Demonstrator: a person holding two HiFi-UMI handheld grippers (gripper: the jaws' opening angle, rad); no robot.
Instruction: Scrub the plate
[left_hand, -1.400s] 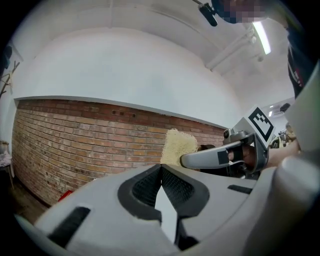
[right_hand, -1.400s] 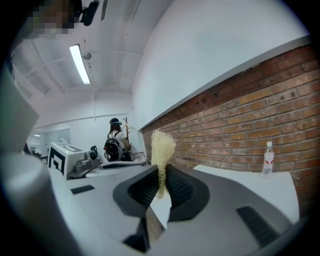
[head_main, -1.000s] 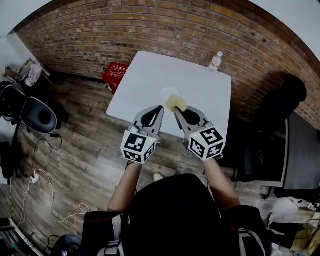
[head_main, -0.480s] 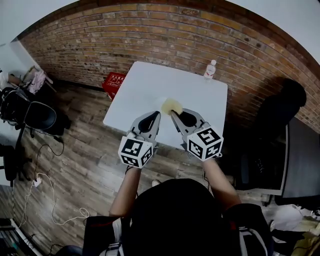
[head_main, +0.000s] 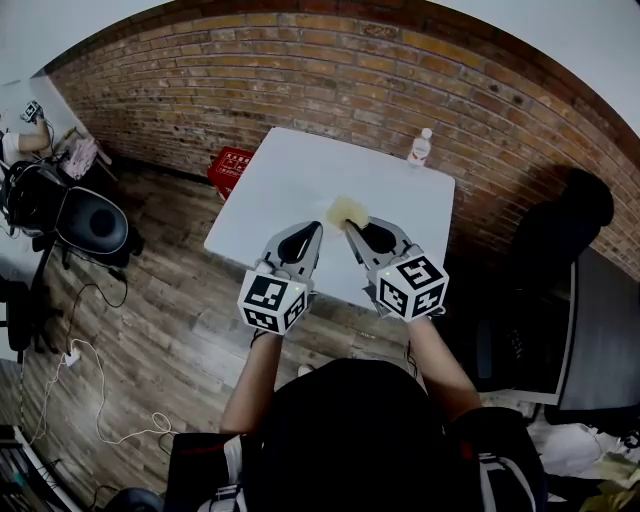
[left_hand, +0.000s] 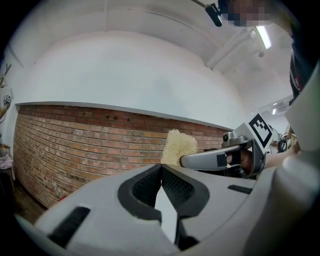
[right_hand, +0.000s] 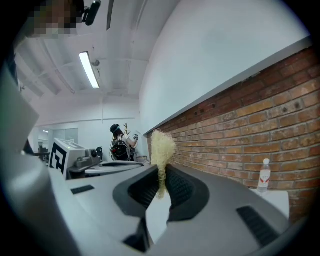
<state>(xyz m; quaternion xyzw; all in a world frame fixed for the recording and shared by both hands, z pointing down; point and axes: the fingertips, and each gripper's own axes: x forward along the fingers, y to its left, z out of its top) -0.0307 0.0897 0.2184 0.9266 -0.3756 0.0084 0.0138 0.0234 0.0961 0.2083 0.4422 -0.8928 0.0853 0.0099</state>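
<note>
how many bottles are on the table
1. The bottle stands upright at the far right corner of the white table, near the brick wall. Part of the table's near edge is covered, so another could hide there.

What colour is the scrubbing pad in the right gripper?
Pale yellow scrubbing pad, clearest in the right gripper view.

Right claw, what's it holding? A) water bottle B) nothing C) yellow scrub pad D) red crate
C: in the right gripper view, the right claw is shut on the yellow scrub pad, which sticks up from between its jaws.
</note>
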